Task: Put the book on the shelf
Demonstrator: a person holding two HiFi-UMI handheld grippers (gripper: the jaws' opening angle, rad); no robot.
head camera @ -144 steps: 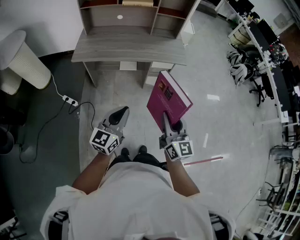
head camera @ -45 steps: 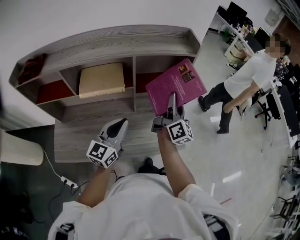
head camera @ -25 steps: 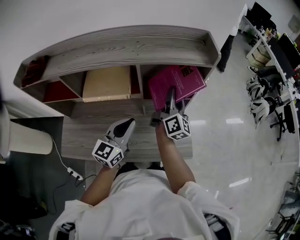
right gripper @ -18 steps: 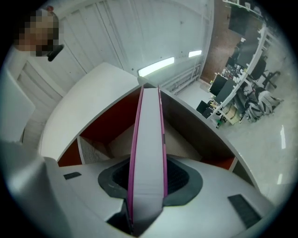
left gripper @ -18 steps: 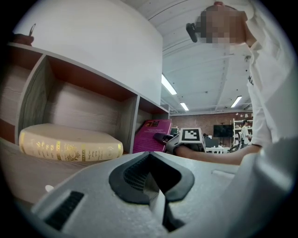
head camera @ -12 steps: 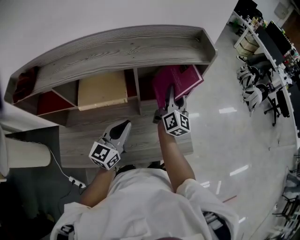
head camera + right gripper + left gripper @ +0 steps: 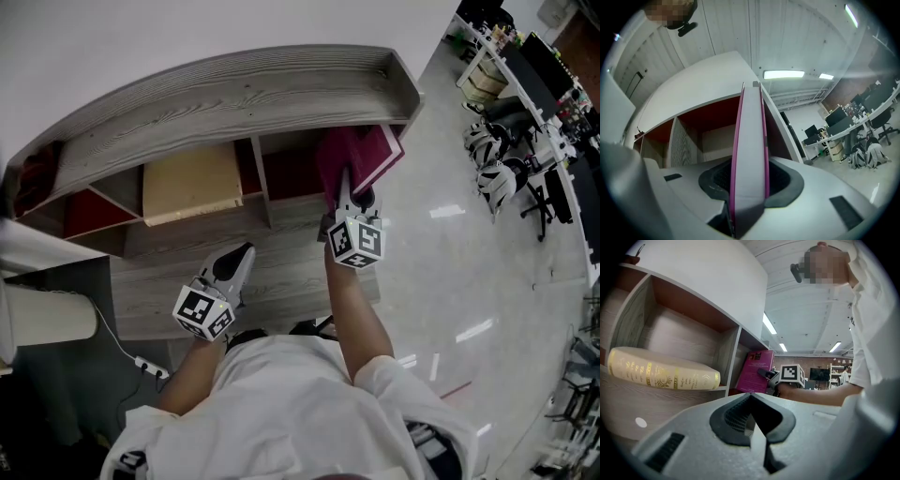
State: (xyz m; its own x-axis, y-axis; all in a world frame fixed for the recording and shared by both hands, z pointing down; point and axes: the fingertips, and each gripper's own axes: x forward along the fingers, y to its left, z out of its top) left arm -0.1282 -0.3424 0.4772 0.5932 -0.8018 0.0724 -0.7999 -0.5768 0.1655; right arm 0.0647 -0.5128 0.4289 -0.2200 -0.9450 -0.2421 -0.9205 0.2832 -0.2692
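Book (image 7: 364, 157), magenta and on edge, sits clamped in our right tool (image 7: 347, 190); our left tool (image 7: 244, 255) hovers over the desk (image 7: 291, 272), jaws together, empty. Beyond, its far end pokes into the right compartment of the shelf (image 7: 234, 94); a cream book (image 7: 192, 183) lies in the middle one.

You're in an open-plan office: beyond the grey wooden shelf unit (image 7: 234, 94) against the white wall (image 7: 141, 37), long desks (image 7: 862, 121) carry dark monitors (image 7: 539, 56), swivel chairs (image 7: 525, 192) stand on glossy pale floor (image 7: 450, 262), and strip lights (image 7: 783, 74) run overhead.
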